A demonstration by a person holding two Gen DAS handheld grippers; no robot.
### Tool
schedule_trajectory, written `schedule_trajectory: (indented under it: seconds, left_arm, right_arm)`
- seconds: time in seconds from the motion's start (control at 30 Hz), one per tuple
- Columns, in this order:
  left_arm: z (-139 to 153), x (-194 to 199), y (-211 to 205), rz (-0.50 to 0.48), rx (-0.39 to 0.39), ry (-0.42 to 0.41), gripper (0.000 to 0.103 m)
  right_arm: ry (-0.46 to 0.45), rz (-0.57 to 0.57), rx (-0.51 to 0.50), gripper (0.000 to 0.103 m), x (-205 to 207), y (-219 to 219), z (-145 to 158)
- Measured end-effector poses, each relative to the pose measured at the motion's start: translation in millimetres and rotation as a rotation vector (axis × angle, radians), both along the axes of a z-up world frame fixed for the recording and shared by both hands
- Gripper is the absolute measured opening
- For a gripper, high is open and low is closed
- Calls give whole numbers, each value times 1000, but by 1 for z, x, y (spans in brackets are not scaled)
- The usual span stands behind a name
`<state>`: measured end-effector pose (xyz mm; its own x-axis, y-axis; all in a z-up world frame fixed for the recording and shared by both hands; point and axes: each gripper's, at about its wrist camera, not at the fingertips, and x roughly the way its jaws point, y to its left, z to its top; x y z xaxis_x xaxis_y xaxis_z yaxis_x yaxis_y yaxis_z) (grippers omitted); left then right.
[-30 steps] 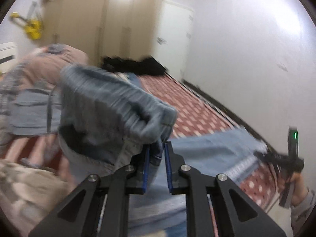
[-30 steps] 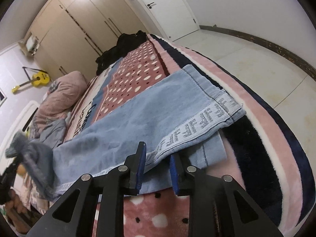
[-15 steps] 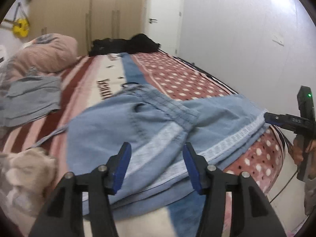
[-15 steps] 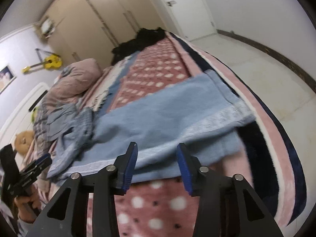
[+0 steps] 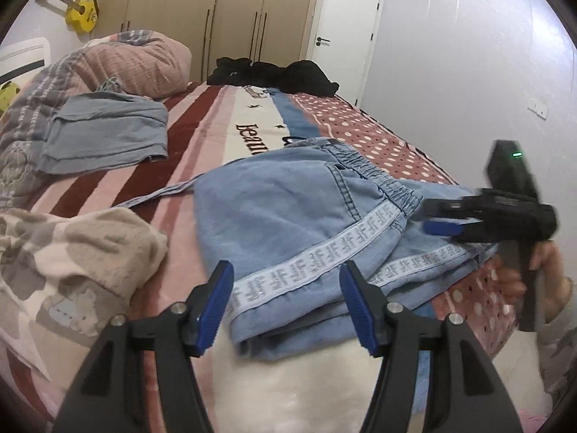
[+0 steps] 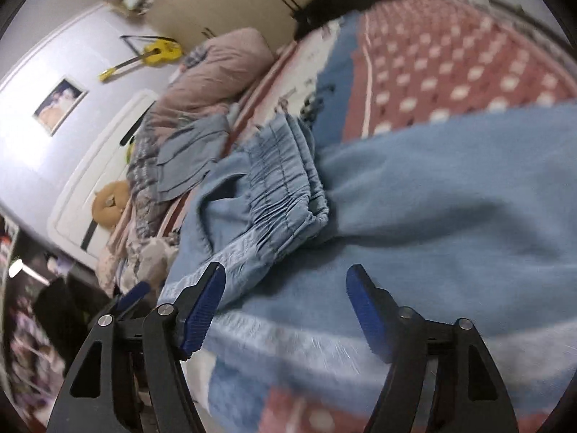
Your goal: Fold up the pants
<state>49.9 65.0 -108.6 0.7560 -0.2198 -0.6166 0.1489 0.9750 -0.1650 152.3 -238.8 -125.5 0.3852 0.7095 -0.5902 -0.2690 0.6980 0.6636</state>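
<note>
Both grippers stand with their jaws wide apart and nothing between them. The left gripper (image 5: 286, 301) hangs just over the near edge of the pants (image 5: 288, 213), which lie doubled over on the bed (image 5: 202, 115), elastic waistband (image 5: 382, 180) uppermost. The right gripper (image 6: 285, 310) hovers over the leg end. That light denim looks soft and floppy, not slippery; it will sag wherever it is unsupported. I would pinch the layered fold edge, or the thicker waistband, catching all layers together.
</note>
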Motion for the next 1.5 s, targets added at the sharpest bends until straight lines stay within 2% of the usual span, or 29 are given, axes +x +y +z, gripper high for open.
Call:
schedule_trajectory:
  seconds: [0.13,0.2,0.23,0.27,0.3,0.37,0.47,0.6,0.8,0.93,1.07,1.13,1.23,1.3,1.37,1.5]
  left_arm:
    - [-1,-1,11,10,-32,-6,59]
    - [-3,0,13,15,-34,-4,59]
    - [-4,0,13,18,-33,-2,59]
    - [-6,1,14,19,-34,1,59]
    - [-6,2,14,18,-36,1,59]
    - [-7,3,14,17,-40,5,59]
    - [-8,6,12,14,-38,8,59]
    - [-3,7,4,1,-27,-4,59]
    - [2,12,-13,-24,-5,-10,59]
    - [-2,20,-26,-46,15,-4,60]
    - [-12,35,-33,-21,28,27,61]
    - [-19,42,-33,-9,22,49,61]
    - [-23,45,-34,-3,37,55,61]
    - [-26,48,-34,2,49,61,61]
    - [-29,51,-35,8,58,69,61]
    - [-29,52,-35,14,59,65,61]
  right_arm:
    - [14,-28,106,68,23,18,-11]
    - [38,-79,90,66,32,25,-16]
    - [43,-92,74,59,35,27,-18]
    - [39,-101,58,47,35,29,-17]
    - [29,-109,33,40,34,30,-15]
    - [3,-114,36,24,29,26,-10]
    - [-37,-116,84,18,14,16,3]
    - [-107,-129,53,16,-9,10,24]
    - [-219,-220,3,15,-38,-24,45]
    - [-200,-219,-57,14,-44,-39,34]
    - [-113,-203,-99,14,-46,-42,0]
    - [-123,-201,-99,13,-51,-44,-5]
    - [-132,-175,-85,12,-61,-46,-5]
    - [-137,-140,-119,12,-61,-41,-4]
    - [-147,-119,-137,19,-59,-41,0]
    - [-188,-153,-126,29,-52,-51,20]
